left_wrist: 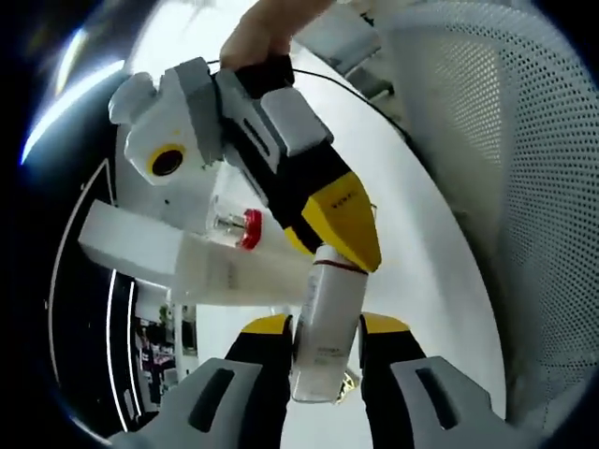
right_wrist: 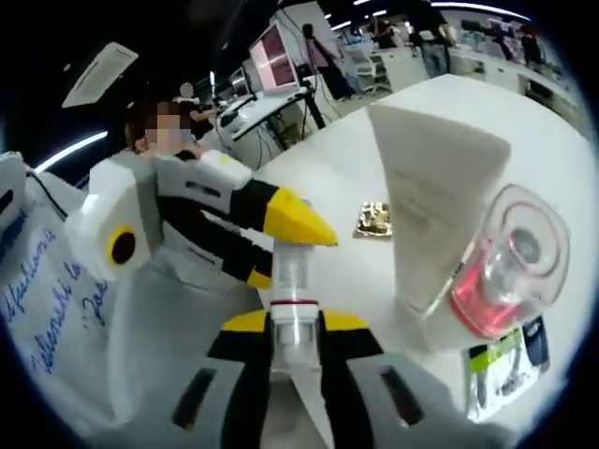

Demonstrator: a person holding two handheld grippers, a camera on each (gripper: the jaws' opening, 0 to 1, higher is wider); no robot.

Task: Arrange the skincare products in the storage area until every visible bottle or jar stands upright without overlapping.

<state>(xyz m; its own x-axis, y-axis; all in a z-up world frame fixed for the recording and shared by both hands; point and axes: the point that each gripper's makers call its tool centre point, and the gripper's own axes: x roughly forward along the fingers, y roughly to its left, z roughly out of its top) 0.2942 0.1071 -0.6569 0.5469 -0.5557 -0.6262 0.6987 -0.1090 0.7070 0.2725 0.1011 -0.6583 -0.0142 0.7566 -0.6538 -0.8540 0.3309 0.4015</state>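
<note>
While both grippers clamp same bottle (left_wrist: pixel 328 318), arranging looks unfinished. Left gripper (left_wrist: pixel 328 360) jaws shut on bottle body; right gripper (right_wrist: pixel 298 327) jaws shut on its clear cap end, bottle held above desk (right_wrist: pixel 346 178). Left to do: stand it upright. Count: 1 bottle, 1 white tube (right_wrist: pixel 435 215) with red-tinted clear cap, 1 small gold item (right_wrist: pixel 376 218).

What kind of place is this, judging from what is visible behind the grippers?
Probably an open-plan office or lab. In the right gripper view, a monitor stands on a desk in the background, a person stands near it, and long ceiling lights run overhead. The work happens on a white table.
</note>
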